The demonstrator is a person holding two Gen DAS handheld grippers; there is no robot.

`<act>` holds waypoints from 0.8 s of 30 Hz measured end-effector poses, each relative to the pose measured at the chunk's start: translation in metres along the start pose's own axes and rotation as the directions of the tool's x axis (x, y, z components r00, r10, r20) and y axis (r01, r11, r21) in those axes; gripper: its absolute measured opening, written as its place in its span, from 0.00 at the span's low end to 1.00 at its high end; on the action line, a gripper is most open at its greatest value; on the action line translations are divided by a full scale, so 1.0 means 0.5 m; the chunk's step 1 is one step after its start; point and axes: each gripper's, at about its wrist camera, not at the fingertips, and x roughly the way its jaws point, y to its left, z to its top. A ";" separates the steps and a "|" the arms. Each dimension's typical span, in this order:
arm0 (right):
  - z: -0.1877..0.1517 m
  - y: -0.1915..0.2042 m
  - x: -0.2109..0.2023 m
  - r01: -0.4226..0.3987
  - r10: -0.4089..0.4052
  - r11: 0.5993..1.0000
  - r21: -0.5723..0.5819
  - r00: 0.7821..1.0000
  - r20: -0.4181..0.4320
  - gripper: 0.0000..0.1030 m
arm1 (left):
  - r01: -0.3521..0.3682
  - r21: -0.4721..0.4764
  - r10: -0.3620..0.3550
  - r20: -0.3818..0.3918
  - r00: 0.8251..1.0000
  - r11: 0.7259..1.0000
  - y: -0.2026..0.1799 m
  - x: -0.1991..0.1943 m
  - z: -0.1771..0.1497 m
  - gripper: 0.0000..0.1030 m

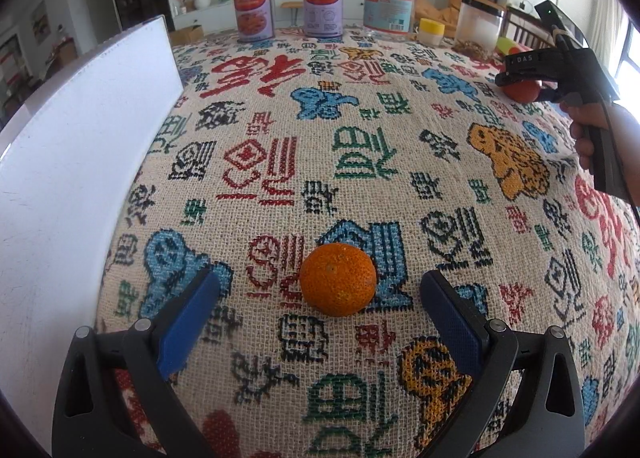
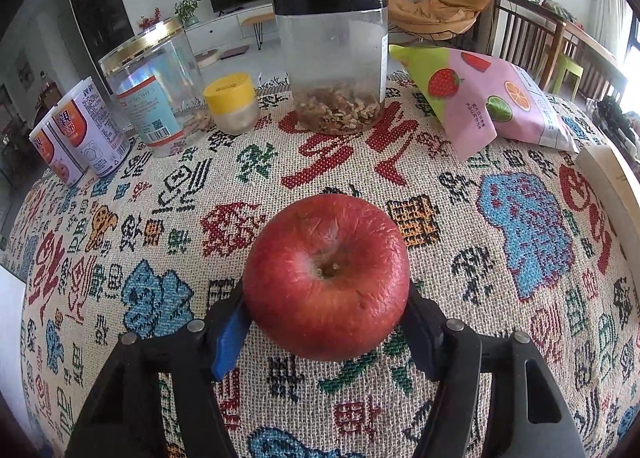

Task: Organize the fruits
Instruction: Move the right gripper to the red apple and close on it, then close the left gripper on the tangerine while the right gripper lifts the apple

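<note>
On the surface, covered by a cloth with bright letters, a small orange is sitting just ahead of the left claw; the claw's two blue pads are standing wide apart, one on each side, and neither is touching the orange; a white board is standing at the left edge.

Over on the right side, the right claw is squeezing a red apple; its pads are pressing on both sides of the apple; the apple's skin is looking a bit wrinkly; from the left camera this claw is showing far off to the right with the apple in its grip, well apart from the orange.

Behind the apple a clear jar with a black lid is holding brown bits at the bottom; beside it are sitting a small yellow-capped tub, a clear jar with a gold lid, two purple cans and a pink and green snack bag.
</note>
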 end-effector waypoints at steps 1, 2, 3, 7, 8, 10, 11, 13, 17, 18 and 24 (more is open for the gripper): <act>-0.002 -0.002 -0.002 -0.007 0.007 1.000 0.004 1.000 0.000 0.65 | 0.000 0.000 0.000 0.000 1.000 1.000 0.000 0.000 0.000 0.99; -0.006 -0.004 -0.007 -0.022 0.022 1.000 0.010 1.000 0.004 0.65 | 0.000 0.000 0.000 0.000 1.000 1.000 0.000 0.000 0.000 0.99; -0.011 -0.005 -0.015 -0.037 0.037 0.999 0.015 0.999 0.011 0.65 | 0.000 0.000 0.000 0.000 1.000 1.000 0.000 0.000 0.000 0.99; -0.048 0.002 -0.079 -0.116 0.116 0.993 0.001 0.993 0.030 0.65 | 0.000 0.000 0.000 0.000 1.000 1.000 0.000 0.000 0.000 0.99; -0.059 0.008 -0.097 -0.138 0.138 0.990 -0.010 0.990 0.030 0.65 | 0.000 0.000 0.000 0.000 1.000 1.000 0.000 -0.001 0.000 0.99; -0.092 0.026 -0.138 -0.190 0.191 0.981 -0.036 0.981 0.021 0.65 | 0.000 0.000 0.000 0.000 1.000 1.000 0.000 -0.001 0.000 0.99; -0.112 0.035 -0.159 -0.216 0.217 0.975 -0.050 0.976 0.013 0.65 | -0.001 0.000 0.001 0.000 1.000 1.000 0.000 -0.001 0.000 0.99; -0.159 0.058 -0.198 -0.256 0.256 0.964 -0.079 0.967 -0.010 0.65 | -0.001 0.000 0.001 0.000 1.000 1.000 -0.001 -0.001 0.001 0.99; -0.289 0.093 -0.277 -0.286 0.285 0.950 -0.128 0.958 -0.028 0.65 | -0.001 0.000 0.001 0.000 1.000 1.000 -0.001 -0.001 0.000 0.99; -0.323 0.101 -0.294 -0.271 0.270 0.952 -0.143 0.963 -0.021 0.65 | -0.001 -0.001 0.001 0.000 1.000 1.000 -0.001 -0.001 0.001 0.99; -0.463 0.131 -0.325 -0.120 0.125 0.977 -0.176 0.992 0.015 0.65 | -0.001 -0.001 0.001 0.000 1.000 1.000 -0.001 0.000 0.000 0.99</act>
